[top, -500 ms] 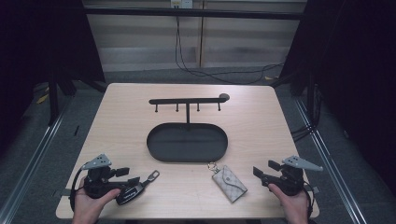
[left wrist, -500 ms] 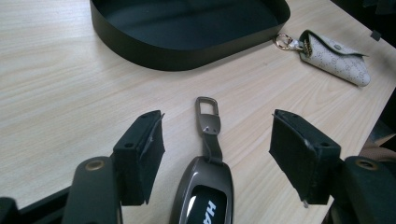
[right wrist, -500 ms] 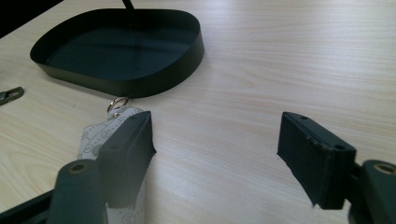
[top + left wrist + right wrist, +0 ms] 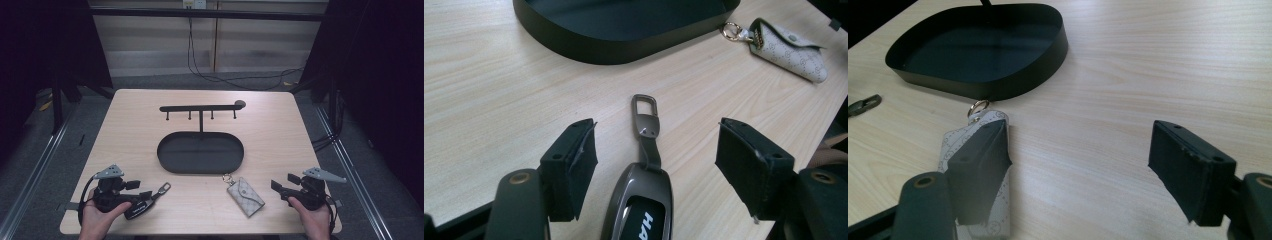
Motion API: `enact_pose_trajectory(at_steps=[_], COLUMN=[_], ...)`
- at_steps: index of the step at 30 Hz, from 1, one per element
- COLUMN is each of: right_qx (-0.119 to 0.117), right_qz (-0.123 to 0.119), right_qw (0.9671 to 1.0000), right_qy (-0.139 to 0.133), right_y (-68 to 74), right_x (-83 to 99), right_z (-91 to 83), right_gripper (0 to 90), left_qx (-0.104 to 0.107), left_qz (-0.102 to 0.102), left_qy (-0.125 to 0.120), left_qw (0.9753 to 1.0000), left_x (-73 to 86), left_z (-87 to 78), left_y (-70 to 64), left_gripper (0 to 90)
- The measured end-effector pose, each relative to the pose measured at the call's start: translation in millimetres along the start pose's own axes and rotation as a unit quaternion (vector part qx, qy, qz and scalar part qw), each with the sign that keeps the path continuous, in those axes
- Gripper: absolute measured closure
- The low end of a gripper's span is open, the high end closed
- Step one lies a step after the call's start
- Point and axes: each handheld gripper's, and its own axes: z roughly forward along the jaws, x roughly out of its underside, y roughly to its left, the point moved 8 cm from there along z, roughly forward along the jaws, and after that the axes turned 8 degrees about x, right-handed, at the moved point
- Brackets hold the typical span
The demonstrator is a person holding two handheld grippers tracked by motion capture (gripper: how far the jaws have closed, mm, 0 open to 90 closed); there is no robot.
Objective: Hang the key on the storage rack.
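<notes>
Left gripper point(image 4: 656, 165) fingers wide open w/ the car key fob point(image 4: 639, 207) lying loose between them at 6 o'clock of the bench point(image 4: 130, 135), so go low, squeeze its middle; right gripper point(image 4: 1080, 172) open, empty.

Your left hand point(image 4: 95, 216) grips the left gripper point(image 4: 150, 196) low at the near left, pointing right and slightly forward. Its jaws stand wide apart, holding nothing. Your right hand point(image 4: 312, 215) holds the right gripper point(image 4: 276, 187) at the near right, pointing left. Its jaws are spread wide too, nothing between them. Both forearms enter from the bottom edge.
</notes>
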Motion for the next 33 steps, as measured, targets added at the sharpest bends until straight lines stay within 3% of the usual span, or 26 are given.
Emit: enact_pose_trajectory(at_steps=[3, 7, 11, 13, 18, 23, 31, 33], right_qx=[0.0, 0.0, -0.001, 0.0, 0.003, -0.006, -0.006, -0.007], right_qz=[-0.005, -0.009, -0.007, -0.007, -0.006, -0.005, -0.009, -0.011], right_qw=[1.0, 1.0, 1.0, 1.0, 1.0, 0.9998, 0.9997, 0.9997], right_qy=[0.0, 0.002, 0.007, 0.007, 0.005, 0.019, 0.021, 0.021], right_y=[1.0, 2.2, 1.6, 1.7, 1.0, 2.6, 4.2, 4.8], right_x=[0.2, 0.9, 1.6, 1.6, 1.2, 4.1, 5.0, 5.0], right_z=[-0.5, -0.6, 0.4, 0.3, 0.1, 2.9, 2.7, 2.5], right_gripper=[24.2, 24.0, 23.7, 23.6, 23.4, 23.0, 22.6, 22.6], left_qx=[0.001, 0.001, -0.004, 0.007, 0.001, -0.013, -0.014, -0.009], left_qz=[0.003, 0.026, 0.017, 0.009, 0.019, 0.037, 0.056, 0.059], left_qy=[0.002, 0.002, 0.014, 0.033, 0.048, 0.068, 0.101, 0.11], left_qw=[1.0, 0.9997, 0.9997, 0.9994, 0.9987, 0.9969, 0.9933, 0.9921], left_x=[-1.4, -5.0, -8.1, -7.3, -7.7, -18.6, -32.1, -33.2], left_z=[-0.3, -2.5, 0.6, 4.8, 8.2, 13.6, 22.7, 24.7], left_y=[-1.8, -6.3, -4.2, -3.7, -4.2, -5.7, -14.4, -16.3], left_gripper=[32.7, 33.6, 36.4, 36.4, 35.9, 35.4, 37.1, 43.5])
